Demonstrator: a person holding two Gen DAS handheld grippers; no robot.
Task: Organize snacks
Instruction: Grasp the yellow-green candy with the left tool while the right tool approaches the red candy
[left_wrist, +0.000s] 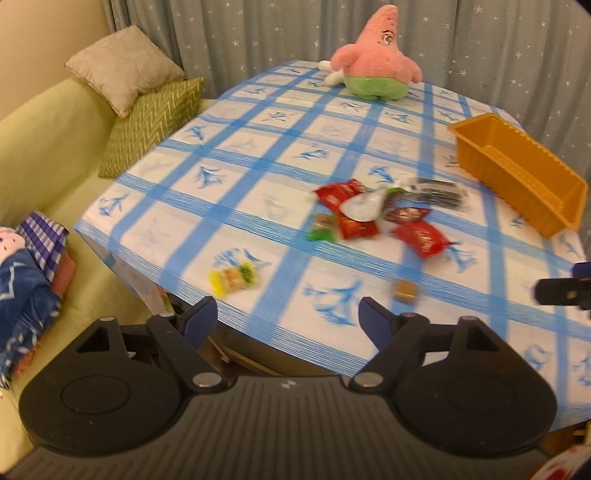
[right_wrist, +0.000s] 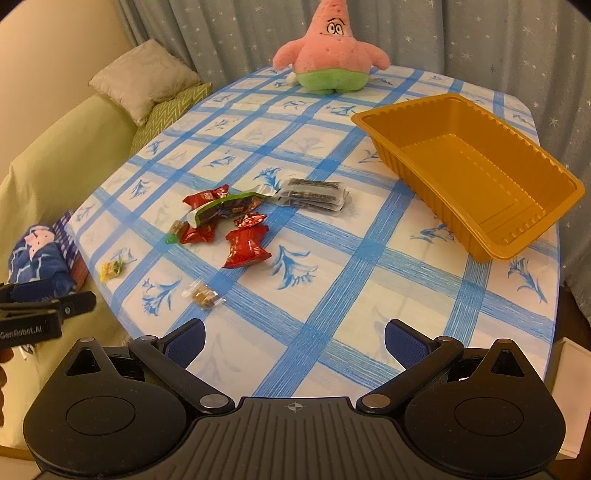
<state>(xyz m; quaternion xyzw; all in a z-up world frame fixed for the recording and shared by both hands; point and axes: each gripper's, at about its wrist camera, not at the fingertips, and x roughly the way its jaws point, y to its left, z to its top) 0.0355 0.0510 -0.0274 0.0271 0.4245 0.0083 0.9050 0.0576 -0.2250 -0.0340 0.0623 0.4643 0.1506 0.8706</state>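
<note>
Snacks, small crinkly foil and clear-wrapped packets (right_wrist: 236, 221), all lie scattered on the checked tablecloth; the orange ribbed plastic tray (right_wrist: 476, 173) holds 0. Left gripper (left_wrist: 288, 314) and right gripper (right_wrist: 295, 338) both hang wide, carrying nothing.

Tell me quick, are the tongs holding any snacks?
Left tongs: open, holding nothing.
Right tongs: open, holding nothing.

Glossy ribbed plastic tray (right_wrist: 480, 177), shiny foil wrappers (right_wrist: 245, 245), fuzzy plush toy (right_wrist: 328, 55), woven-look tablecloth (right_wrist: 369, 295)
</note>
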